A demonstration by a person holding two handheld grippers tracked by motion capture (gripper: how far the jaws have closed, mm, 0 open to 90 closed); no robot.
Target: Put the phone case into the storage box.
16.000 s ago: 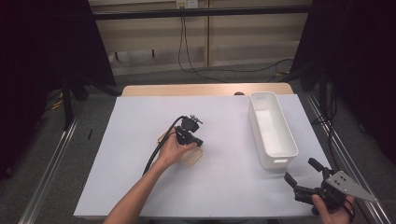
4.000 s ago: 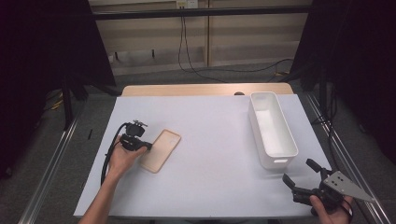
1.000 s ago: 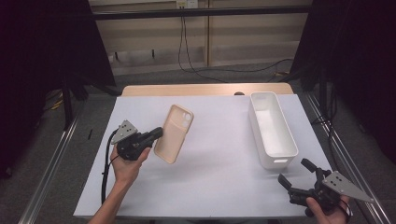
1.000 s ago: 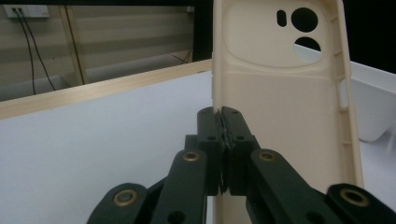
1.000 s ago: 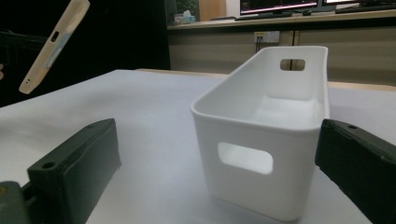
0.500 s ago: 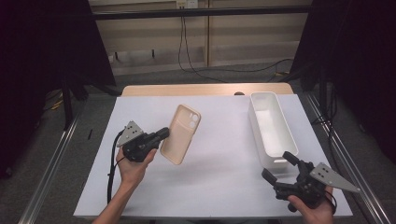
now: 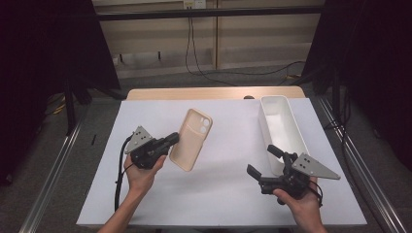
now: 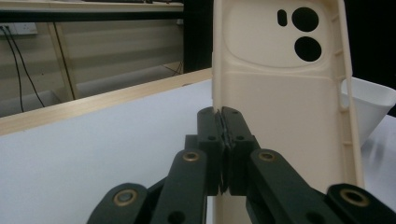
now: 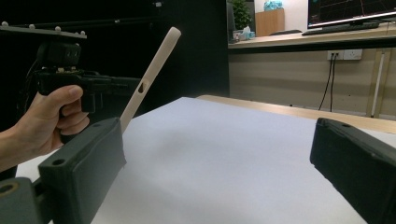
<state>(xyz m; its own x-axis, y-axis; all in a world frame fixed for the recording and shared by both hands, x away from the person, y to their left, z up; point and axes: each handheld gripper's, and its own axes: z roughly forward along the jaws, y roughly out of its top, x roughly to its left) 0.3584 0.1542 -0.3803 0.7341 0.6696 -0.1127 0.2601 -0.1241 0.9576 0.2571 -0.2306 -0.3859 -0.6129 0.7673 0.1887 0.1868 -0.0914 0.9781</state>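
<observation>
No readable text, label, brand, number or sign anywhere. Traces on the monitor far beyond the right gripper (thin coloured lines, too small to make out as writing). Nothing printed on the phone case pinched in the left gripper.

Beige phone case, camera cutouts up, tilted, above table
</observation>
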